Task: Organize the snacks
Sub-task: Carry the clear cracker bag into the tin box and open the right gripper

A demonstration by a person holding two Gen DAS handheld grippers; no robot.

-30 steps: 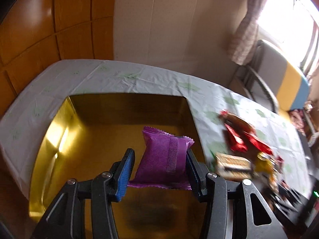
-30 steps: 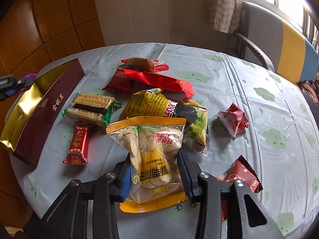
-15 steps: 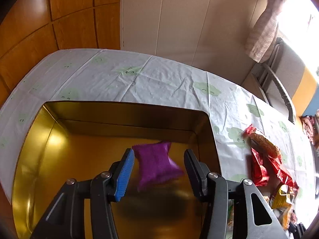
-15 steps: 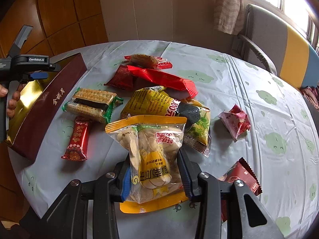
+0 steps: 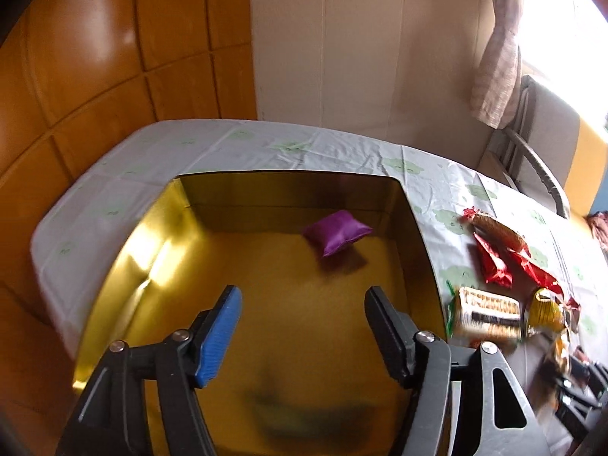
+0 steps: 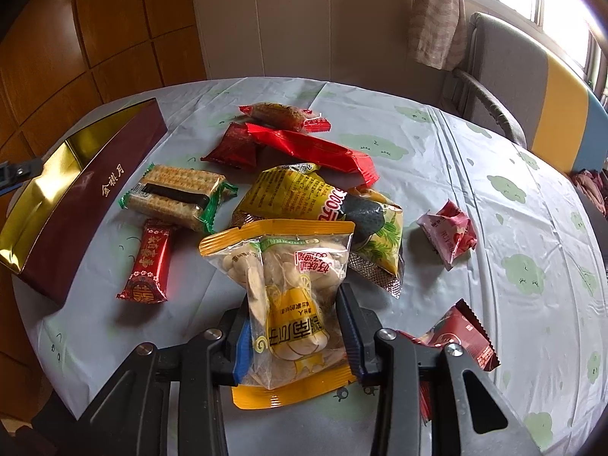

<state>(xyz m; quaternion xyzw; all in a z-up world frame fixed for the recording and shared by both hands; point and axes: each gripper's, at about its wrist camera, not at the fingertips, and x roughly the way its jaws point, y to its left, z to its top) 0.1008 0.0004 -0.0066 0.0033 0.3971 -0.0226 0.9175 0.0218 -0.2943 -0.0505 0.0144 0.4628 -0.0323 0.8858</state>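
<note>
Loading the box [image 5: 125, 266]: my left claw [image 5: 302, 326] is opening, empty, purple packet [image 5: 336, 231] inside. My right claw [image 6: 292, 336] is closing on the seed bag [image 6: 288, 288], which should go in next.

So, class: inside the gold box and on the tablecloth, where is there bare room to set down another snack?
Most of the gold box floor is bare; only the purple packet lies near its far right corner. The tablecloth is free right of the pink wrapper. It is crowded between box and wrapper, around the cracker pack.
</note>
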